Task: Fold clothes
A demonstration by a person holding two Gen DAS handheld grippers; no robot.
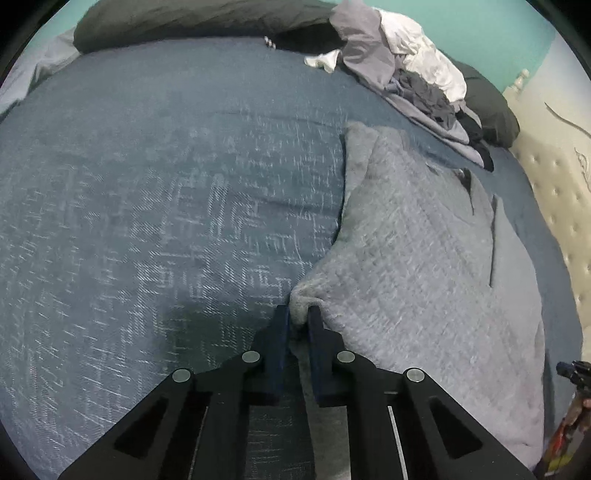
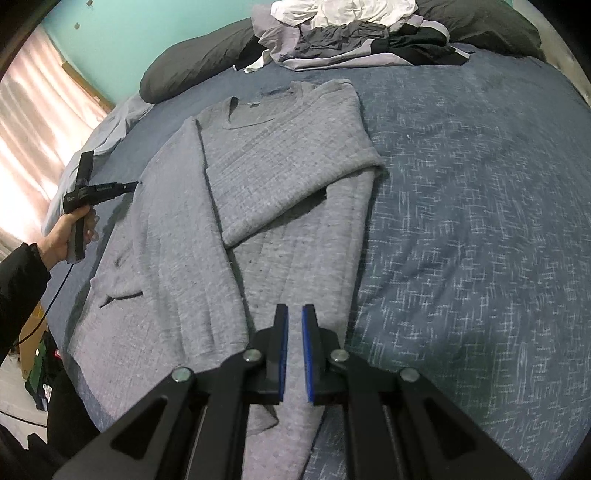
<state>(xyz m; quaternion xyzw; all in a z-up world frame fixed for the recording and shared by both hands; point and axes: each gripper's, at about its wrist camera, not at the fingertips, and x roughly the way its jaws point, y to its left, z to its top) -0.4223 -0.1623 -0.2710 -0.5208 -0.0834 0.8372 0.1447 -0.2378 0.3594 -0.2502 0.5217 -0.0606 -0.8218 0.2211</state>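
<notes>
A grey knit cardigan lies spread on the blue bedspread, with one sleeve folded across its chest. In the left wrist view my left gripper is shut on a bunched edge of the cardigan. From the right wrist view that same left gripper sits at the garment's left edge, held by a hand. My right gripper hovers over the cardigan's lower part. Its blue pads stand a narrow gap apart with nothing visibly pinched.
A heap of unfolded grey, white and black clothes lies at the head of the bed against dark pillows. A cream tufted panel runs along the bed's right side. Curtains hang to the left.
</notes>
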